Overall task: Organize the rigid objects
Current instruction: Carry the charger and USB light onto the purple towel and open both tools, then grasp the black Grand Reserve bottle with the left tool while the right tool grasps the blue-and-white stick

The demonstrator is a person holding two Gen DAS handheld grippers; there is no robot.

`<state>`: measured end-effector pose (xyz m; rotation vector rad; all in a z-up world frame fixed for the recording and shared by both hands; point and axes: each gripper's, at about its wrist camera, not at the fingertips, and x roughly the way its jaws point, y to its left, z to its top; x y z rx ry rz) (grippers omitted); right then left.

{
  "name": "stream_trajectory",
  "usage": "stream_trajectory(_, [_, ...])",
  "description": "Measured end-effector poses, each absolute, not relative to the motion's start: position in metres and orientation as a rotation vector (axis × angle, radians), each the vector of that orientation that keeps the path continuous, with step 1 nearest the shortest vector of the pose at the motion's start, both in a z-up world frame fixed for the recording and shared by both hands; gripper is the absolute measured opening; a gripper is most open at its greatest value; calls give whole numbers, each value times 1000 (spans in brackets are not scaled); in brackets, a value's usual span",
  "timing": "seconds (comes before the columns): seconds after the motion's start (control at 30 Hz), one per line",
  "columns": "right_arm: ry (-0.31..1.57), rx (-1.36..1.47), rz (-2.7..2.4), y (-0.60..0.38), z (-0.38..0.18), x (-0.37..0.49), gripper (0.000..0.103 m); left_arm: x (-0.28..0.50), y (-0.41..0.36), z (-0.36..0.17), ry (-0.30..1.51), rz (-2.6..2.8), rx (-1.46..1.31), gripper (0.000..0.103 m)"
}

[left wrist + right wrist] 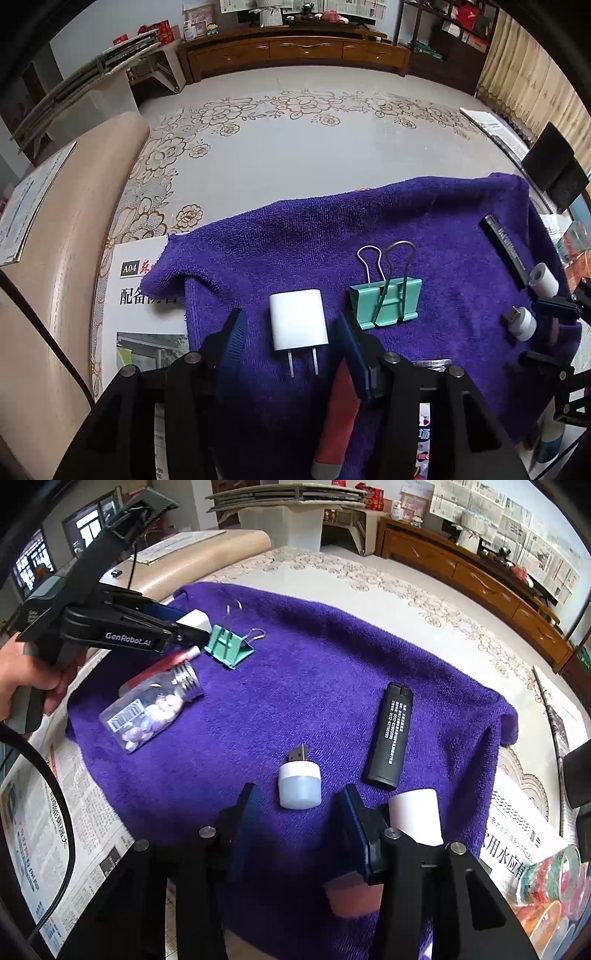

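Observation:
A purple towel (pixel 314 236) (pixel 314 672) holds the objects. A white charger plug (pixel 297 320) lies between the fingers of my open left gripper (pixel 291 332), prongs toward me; it shows in the right wrist view (pixel 194 620) too. A teal binder clip (pixel 386 300) (pixel 227 646) lies to its right. My open right gripper (pixel 299 808) straddles a small white USB light (pixel 299 784) (pixel 521 321). A black lighter (pixel 391 736) (pixel 504 247), a white cylinder (pixel 415 814) (pixel 543 282), a red pen (pixel 338 413) (pixel 166 662) and a clear pill bottle (pixel 155 705) lie around.
Newspapers (pixel 144 295) (pixel 55 812) lie under the towel on the floral tablecloth (pixel 295 140). A beige chair back (pixel 55 258) stands left. A colourful tape roll (pixel 550 886) sits at the right. A wooden cabinet (pixel 295 51) is far behind.

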<state>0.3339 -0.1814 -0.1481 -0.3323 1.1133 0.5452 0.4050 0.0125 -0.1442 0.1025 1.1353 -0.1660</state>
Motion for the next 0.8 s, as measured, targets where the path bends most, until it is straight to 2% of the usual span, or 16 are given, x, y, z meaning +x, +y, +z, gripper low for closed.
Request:
stream_trajectory(0.03, [1105,-329,541,-182,-144,331,47,404,13,-142,1132,-167,94,52])
stream_trajectory(0.1, [1088,-310,535,-186,-135,325,50,396,15,-130,1101,-161,83,73])
stream_trajectory(0.17, [1047,-288,517,-192,-119,314,61,385,14,-118,1074,-164,83,79])
stream_trajectory(0.23, [1008,-259,498,-201,-105,302,76,372,12,-104,1045,-158,82,86])
stream_trajectory(0.3, [985,-224,468,-212,-92,288,90,349,9,-87,1006,-185,59,98])
stream_trajectory(0.33, [976,-206,443,-219,-87,280,94,341,8,-83,997,-190,50,101])
stream_trajectory(0.37, [967,-192,422,-224,-83,273,95,327,4,-77,981,-209,28,103])
stream_trajectory(0.43, [970,-160,388,-235,-78,259,103,303,-3,-70,970,-250,-7,103])
stream_trajectory(0.63, [998,-108,267,-273,-80,213,103,236,-44,-84,1009,-294,-105,103])
stream_trajectory(0.8, [1005,-42,191,-311,-94,180,103,211,-83,-110,1062,-313,-150,103])
